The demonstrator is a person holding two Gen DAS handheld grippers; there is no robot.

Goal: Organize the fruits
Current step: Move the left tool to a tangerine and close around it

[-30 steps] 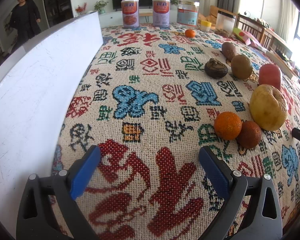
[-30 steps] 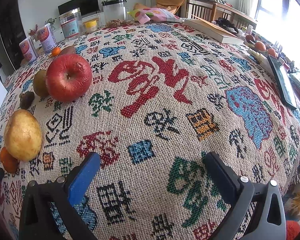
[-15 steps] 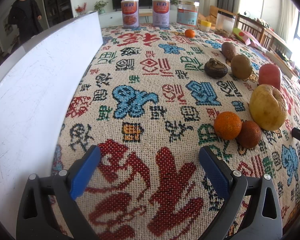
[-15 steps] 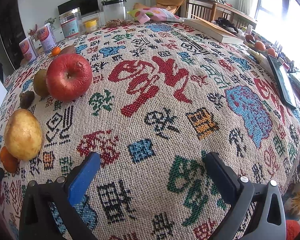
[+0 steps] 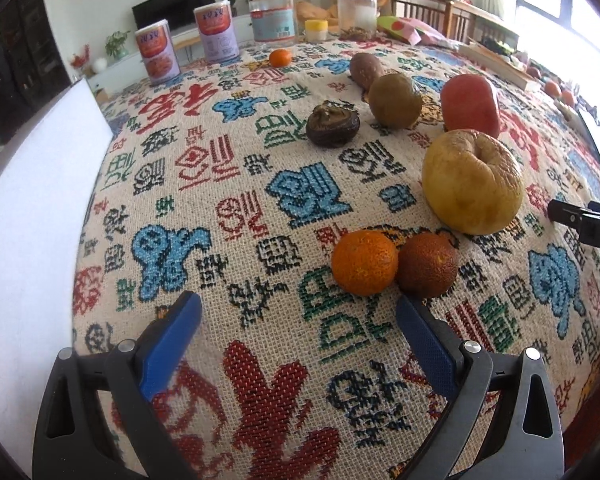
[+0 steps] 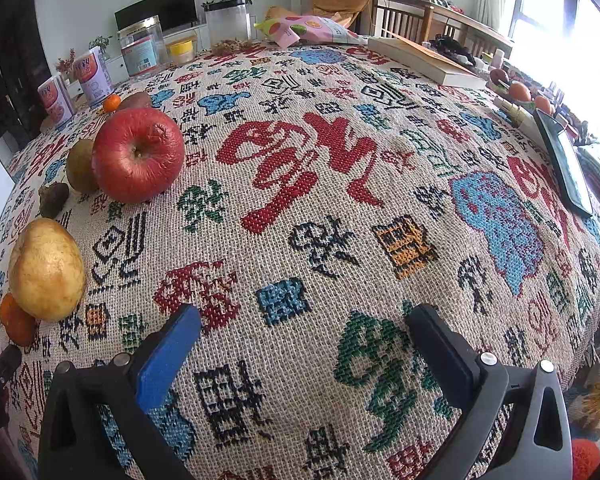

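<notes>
Left gripper (image 5: 298,318): jaws spread wide, holding nothing, low over the patterned tablecloth (image 5: 228,184).
Bright orange (image 5: 365,262): just ahead of the left gripper, nearer its right finger, touching a darker orange (image 5: 428,265).
Yellow pear (image 5: 473,181): behind the two oranges, right of the gripper's line.
Red apple (image 6: 138,155): farther back in the row; beside it a brownish fruit (image 5: 395,100), possibly a kiwi.
Right gripper (image 6: 303,328): wide open, empty, over bare cloth; fruits lie well to its left.
</notes>
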